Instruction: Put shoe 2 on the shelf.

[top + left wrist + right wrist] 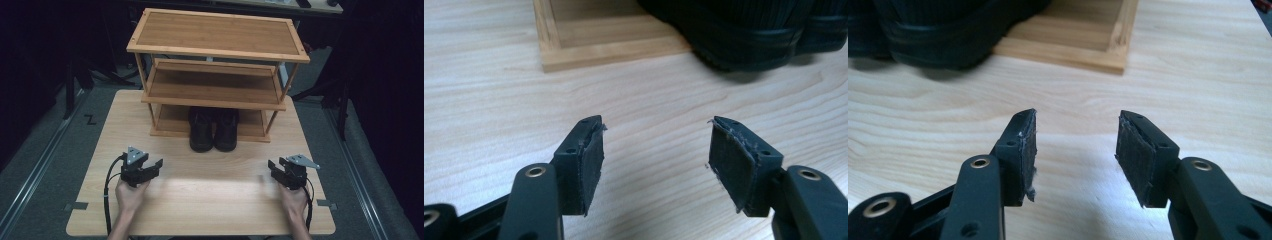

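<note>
High view: a person's two forearms come in from the bottom edge, each hand holding a hand-held gripper low over the near half of a pale wooden bench [210,210].
Left hand-held gripper [159,165]: near the left side of the bench, jaws pointing toward the middle and slightly away from the person; released, nothing between the jaws.
Right hand-held gripper [271,166]: near the right side of the bench, jaws pointing inward toward the left one; released, nothing between the jaws.
Shoes [213,131]: a black pair side by side, toes toward the person, heels tucked under the rack and resting on its bottom shelf, toes sticking out past the front edge. They lie between the two grippers but farther back, well apart from both.
Rack [215,35]: a three-shelf wooden rack at the far middle of the bench; its top and middle shelves carry nothing.
Left gripper view: the two black pads [591,165] stand wide apart over bare wood grain; the rack's bottom corner [555,55] and the black shoe sole [744,45] sit ahead, upper right.
Right gripper view: pads [1135,160] likewise spread over bare bench; the shoe [943,40] is upper left, the rack's base frame [1088,47] ahead.
Cables: one trails from each gripper back along the wrist.
</note>
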{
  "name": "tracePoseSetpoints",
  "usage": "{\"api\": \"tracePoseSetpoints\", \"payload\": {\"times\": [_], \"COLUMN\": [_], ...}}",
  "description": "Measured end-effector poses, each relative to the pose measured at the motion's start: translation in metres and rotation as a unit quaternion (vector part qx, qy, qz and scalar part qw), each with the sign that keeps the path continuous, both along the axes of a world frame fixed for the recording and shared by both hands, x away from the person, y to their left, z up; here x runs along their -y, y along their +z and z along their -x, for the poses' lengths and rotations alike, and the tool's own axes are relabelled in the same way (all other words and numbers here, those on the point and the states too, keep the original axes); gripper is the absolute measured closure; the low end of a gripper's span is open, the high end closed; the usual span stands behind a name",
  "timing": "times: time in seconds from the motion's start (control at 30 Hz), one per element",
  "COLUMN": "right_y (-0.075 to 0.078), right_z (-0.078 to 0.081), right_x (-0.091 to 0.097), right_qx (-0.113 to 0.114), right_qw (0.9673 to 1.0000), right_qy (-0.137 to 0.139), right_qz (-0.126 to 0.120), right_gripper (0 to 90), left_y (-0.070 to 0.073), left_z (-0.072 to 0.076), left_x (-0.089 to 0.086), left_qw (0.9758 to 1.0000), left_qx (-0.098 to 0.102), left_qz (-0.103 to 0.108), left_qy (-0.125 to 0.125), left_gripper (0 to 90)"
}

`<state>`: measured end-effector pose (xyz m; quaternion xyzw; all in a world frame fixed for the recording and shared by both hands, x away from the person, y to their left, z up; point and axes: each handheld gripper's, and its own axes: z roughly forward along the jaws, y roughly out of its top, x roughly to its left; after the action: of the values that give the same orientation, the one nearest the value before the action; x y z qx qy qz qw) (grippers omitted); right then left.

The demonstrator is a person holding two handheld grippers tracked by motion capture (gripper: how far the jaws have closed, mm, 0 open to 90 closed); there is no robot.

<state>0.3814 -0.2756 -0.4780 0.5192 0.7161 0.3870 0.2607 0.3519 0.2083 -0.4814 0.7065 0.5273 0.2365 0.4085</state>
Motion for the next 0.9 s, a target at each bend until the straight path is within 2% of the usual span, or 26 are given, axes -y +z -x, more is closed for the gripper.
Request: {"api": "tracePoseSetpoints", "payload": {"times": [0.13, 0.3, 0.43, 0.5, 0.67, 0.8, 0.83, 0.9], "right_y": [-0.006, -0.014, -0.018, -0.019, -0.023, -0.028, -0.028, -0.028], "right_z": [0.002, 0.003, 0.003, 0.003, 0.003, 0.003, 0.003, 0.003], "right_x": [0.006, 0.01, 0.014, 0.014, 0.017, 0.016, 0.017, 0.019], "right_qx": [-0.01, -0.025, -0.034, -0.038, -0.043, -0.052, -0.054, -0.058], "right_qw": [0.9999, 0.9993, 0.9986, 0.9984, 0.9975, 0.9967, 0.9967, 0.9967], "right_qy": [-0.005, -0.013, -0.015, -0.019, -0.022, -0.028, -0.028, -0.03], "right_qz": [0.005, 0.024, 0.038, 0.037, 0.052, 0.056, 0.053, 0.049], "right_gripper": [48.8, 46.5, 44.4, 43.8, 41.9, 40.4, 39.8, 38.9], "left_y": [-0.008, -0.015, -0.019, -0.02, -0.025, -0.03, -0.031, -0.031], "left_z": [0.001, 0.003, 0.005, 0.005, 0.005, 0.004, 0.002, 0.002], "left_x": [-0.001, -0.002, -0.003, -0.002, -0.003, -0.003, -0.002, -0.002], "left_qw": [0.9999, 0.9998, 0.9996, 0.9993, 0.9986, 0.9978, 0.9971, 0.9969], "left_qx": [-0.01, -0.018, -0.017, -0.017, -0.025, -0.036, -0.045, -0.044], "left_qz": [-0.005, -0.008, -0.023, -0.031, -0.043, -0.052, -0.058, -0.062], "left_qy": [0.0, 0.002, 0.007, 0.011, 0.017, 0.019, 0.021, 0.02], "left_gripper": [38.8, 38.4, 38.4, 38.4, 38.4, 38.2, 38.1, 36.5]}}
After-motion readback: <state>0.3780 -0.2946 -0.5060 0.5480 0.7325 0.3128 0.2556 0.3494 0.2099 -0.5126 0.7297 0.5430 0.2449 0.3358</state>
